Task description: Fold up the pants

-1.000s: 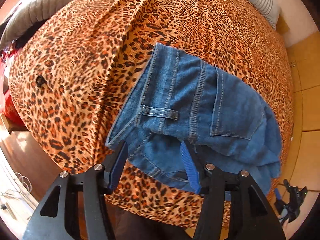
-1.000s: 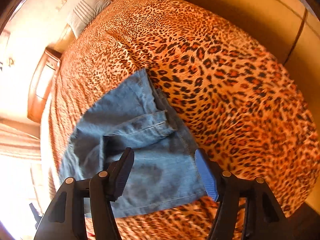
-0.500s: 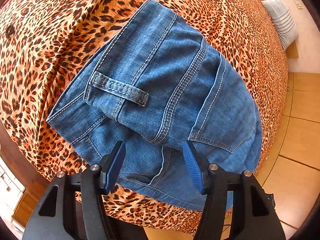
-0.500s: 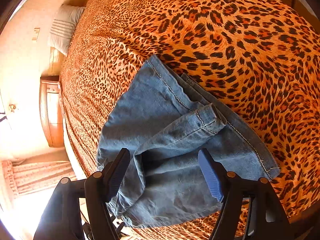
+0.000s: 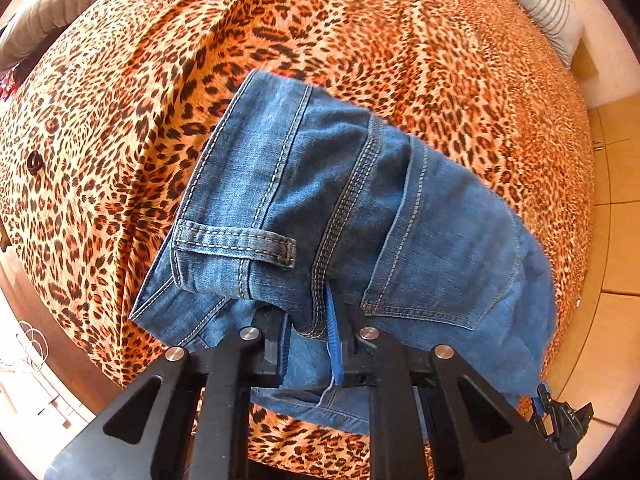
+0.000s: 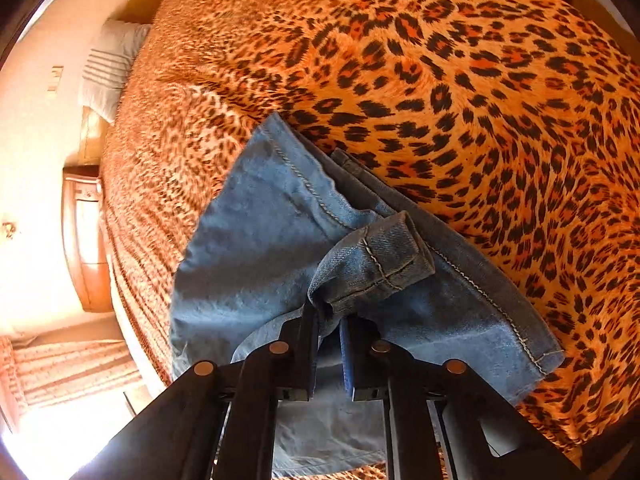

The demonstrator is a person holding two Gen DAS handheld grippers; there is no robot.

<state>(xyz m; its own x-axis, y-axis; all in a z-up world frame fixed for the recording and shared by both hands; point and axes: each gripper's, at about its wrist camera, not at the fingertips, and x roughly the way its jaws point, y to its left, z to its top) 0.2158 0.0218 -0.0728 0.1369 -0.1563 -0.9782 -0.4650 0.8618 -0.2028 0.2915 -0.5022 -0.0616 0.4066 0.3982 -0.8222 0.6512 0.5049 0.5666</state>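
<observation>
1. Left wrist view, bottom centre: left gripper [image 5: 310, 334], black frame with blue pads. Its fingers [image 5: 333, 340] have just been closing and now pinch a bunched ridge of the jeans [image 5: 360, 216] at the heavy double-stitched seam by the waistband; fabric sits between the pads.
2. Right wrist view, bottom centre: right gripper [image 6: 329, 328]. Its fingers [image 6: 347, 354] have likewise just been closing and now clamp a fold of the jeans [image 6: 256, 248] just below a rolled leg hem [image 6: 384, 264].
3. Jeans in the left view: blue denim, lower centre of the frame, on the bed. A belt loop [image 5: 234, 240] lies left of centre; a back pocket [image 5: 448, 256] lies to the right.
4. Jeans in the right view: paler leg fabric, spreading from lower left to lower right; the second hem [image 6: 548, 360] lies flat at right.
5. Bed: leopard-print bedspread [image 5: 420, 52] fills most of both frames around the jeans.
6. Far: a grey striped pillow [image 5: 548, 4] at upper right of the left view; the same kind of pillow [image 6: 108, 68] at upper left of the right view, with a wooden nightstand [image 6: 84, 236] below it.
7. Tan floor tiles [image 5: 620, 240] along the right edge of the left view.
</observation>
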